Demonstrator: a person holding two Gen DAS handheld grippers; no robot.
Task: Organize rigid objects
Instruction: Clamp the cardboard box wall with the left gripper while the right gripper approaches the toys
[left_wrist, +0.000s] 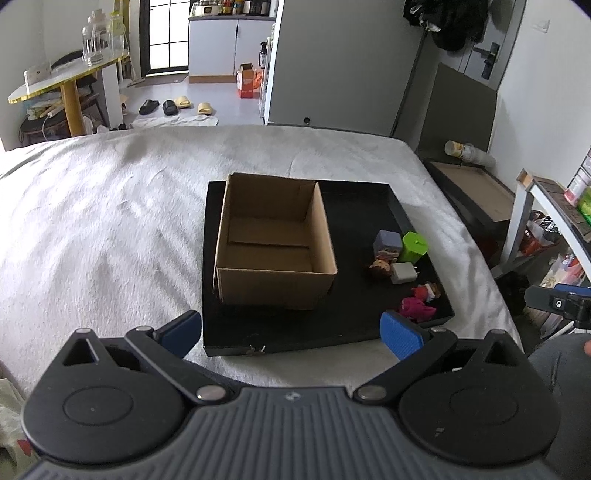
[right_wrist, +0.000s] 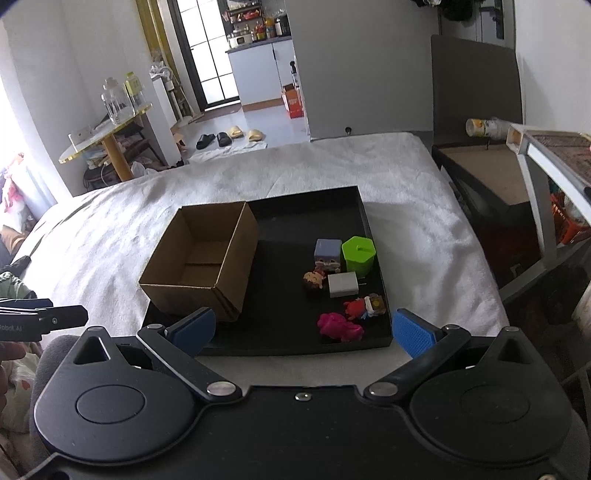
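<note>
An empty cardboard box stands on the left of a black tray on a white bed. On the tray's right lie a green hexagonal block, a purple cube, a white charger, a small doll head, a red figure and a pink toy. My left gripper and right gripper hover open near the tray's front edge, holding nothing.
The white bedspread surrounds the tray. A dark side table and a shelf stand to the right of the bed. A round table with bottles and slippers on the floor lie beyond.
</note>
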